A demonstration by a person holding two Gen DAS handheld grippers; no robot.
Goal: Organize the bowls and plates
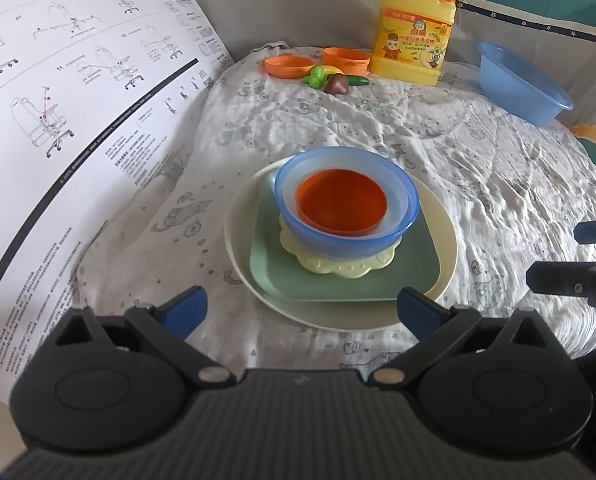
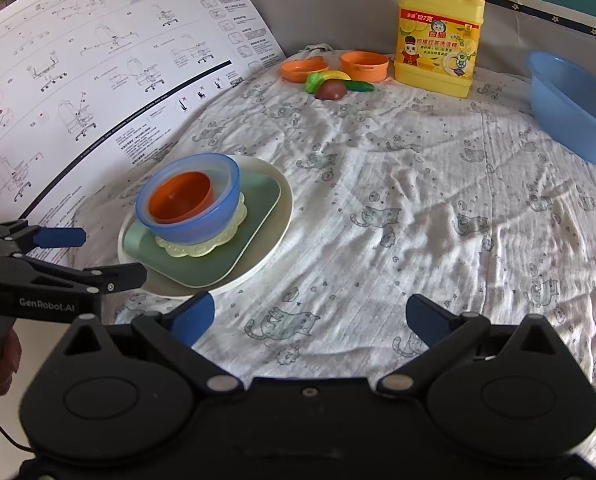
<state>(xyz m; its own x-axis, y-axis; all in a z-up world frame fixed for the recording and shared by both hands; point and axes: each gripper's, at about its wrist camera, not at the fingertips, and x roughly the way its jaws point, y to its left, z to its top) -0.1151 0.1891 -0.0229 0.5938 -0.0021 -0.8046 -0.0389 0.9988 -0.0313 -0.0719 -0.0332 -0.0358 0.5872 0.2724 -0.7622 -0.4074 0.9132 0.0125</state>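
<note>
Stack: small orange plastic bowl (image 1: 341, 203) nested in translucent blue plastic bowl (image 1: 348, 240), atop round cream plate (image 1: 237, 240). Lies dead ahead of left gripper (image 1: 302, 306), fingers wide, empty. Right gripper (image 2: 310, 314), wide, empty, stack to its left; left nearer.

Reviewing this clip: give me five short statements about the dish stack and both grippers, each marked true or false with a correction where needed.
1. The orange bowl sits inside the blue bowl. True.
2. The green square plate lies directly on the cloth. False: it rests on the cream round plate.
3. The left gripper is open and holds nothing. True.
4. The right gripper is shut on the blue bowl. False: it is open over bare cloth.
5. The detergent jug lies on its side. False: it stands upright.
</note>
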